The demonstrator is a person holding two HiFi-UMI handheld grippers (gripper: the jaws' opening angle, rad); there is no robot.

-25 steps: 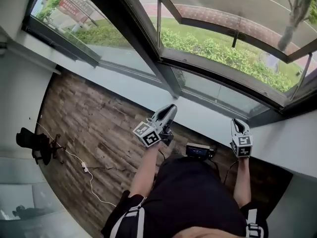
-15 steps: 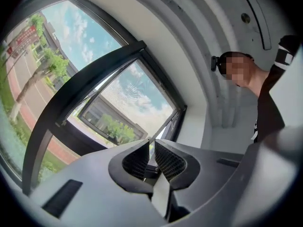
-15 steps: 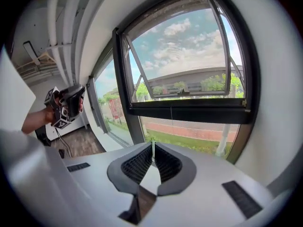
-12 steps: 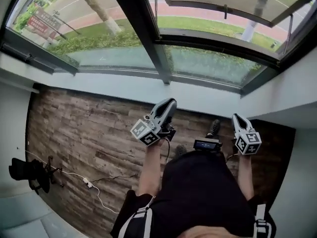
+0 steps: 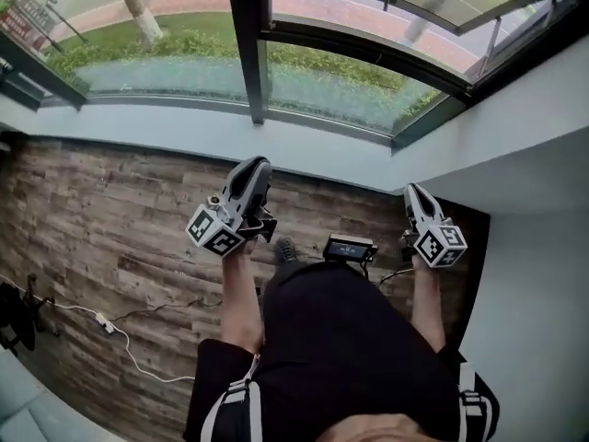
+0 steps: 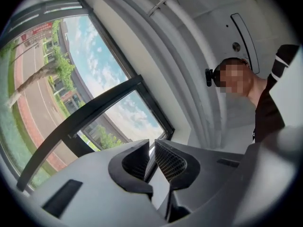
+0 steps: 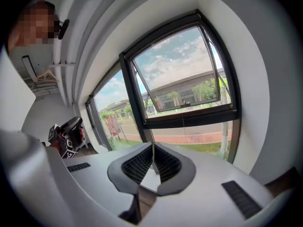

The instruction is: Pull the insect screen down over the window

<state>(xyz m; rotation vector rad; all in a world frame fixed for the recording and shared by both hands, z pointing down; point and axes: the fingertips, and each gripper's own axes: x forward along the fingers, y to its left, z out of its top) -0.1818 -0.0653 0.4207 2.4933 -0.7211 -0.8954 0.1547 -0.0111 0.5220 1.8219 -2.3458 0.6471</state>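
Observation:
The dark-framed window (image 5: 250, 35) runs across the top of the head view, above a white sill (image 5: 184, 138). I see no insect screen drawn over the glass. My left gripper (image 5: 258, 166) is raised toward the window under its mullion. Its jaws (image 6: 152, 143) stand a narrow gap apart with nothing between them. My right gripper (image 5: 411, 190) points at the window's right end. Its jaws have just been closing, and the tips (image 7: 152, 145) now meet on nothing. In the right gripper view the window (image 7: 175, 79) has a sash tilted outward at the top.
Wood-look floor (image 5: 110, 201) lies below the sill. A white cable with a power strip (image 5: 101, 323) trails at the lower left, near a dark chair (image 5: 11, 316). A white wall (image 5: 543, 247) closes the right side. A black device (image 5: 348, 247) hangs at the person's waist.
Both grippers have moved up and to the left in the head view, closer to the sill. The window's mullion now stands right above the left gripper.

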